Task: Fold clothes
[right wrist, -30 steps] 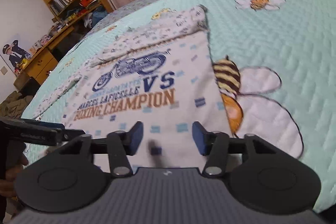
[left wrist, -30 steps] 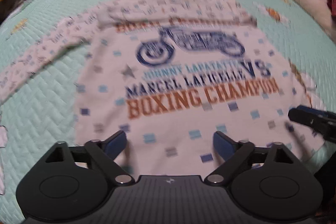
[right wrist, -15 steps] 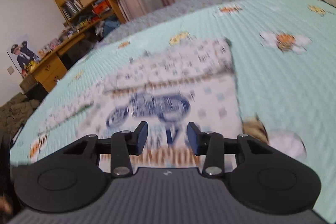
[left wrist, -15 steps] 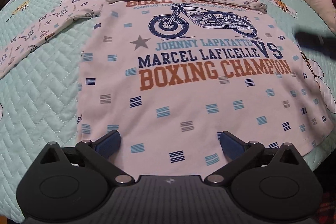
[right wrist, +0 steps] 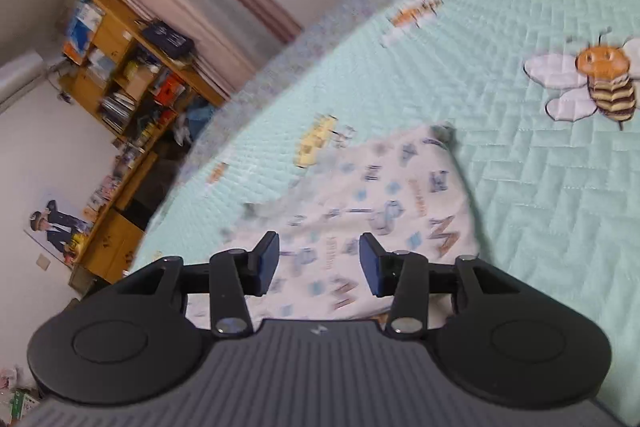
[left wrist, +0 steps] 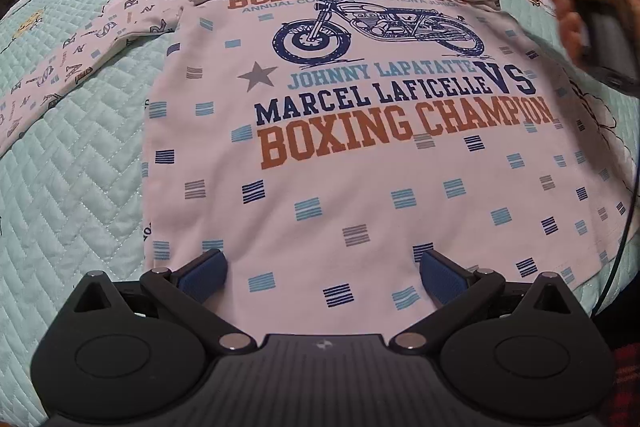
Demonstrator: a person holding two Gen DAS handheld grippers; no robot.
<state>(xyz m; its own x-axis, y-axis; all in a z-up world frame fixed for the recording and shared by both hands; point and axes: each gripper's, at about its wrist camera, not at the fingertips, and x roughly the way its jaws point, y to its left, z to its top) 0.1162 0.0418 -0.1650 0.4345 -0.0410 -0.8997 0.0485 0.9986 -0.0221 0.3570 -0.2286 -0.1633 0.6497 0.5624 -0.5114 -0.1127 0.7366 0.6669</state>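
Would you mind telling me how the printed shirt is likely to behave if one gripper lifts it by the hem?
The shirt lies flat and thin on the quilt, so it would probably droop limply. The spread sleeve would likely trail. It looks light.

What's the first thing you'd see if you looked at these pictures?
A white shirt with a blue motorcycle and orange BOXING CHAMPION lettering lies flat on the mint quilt, one sleeve folded across its top. In the right wrist view, a striped bee is stitched on the quilt.
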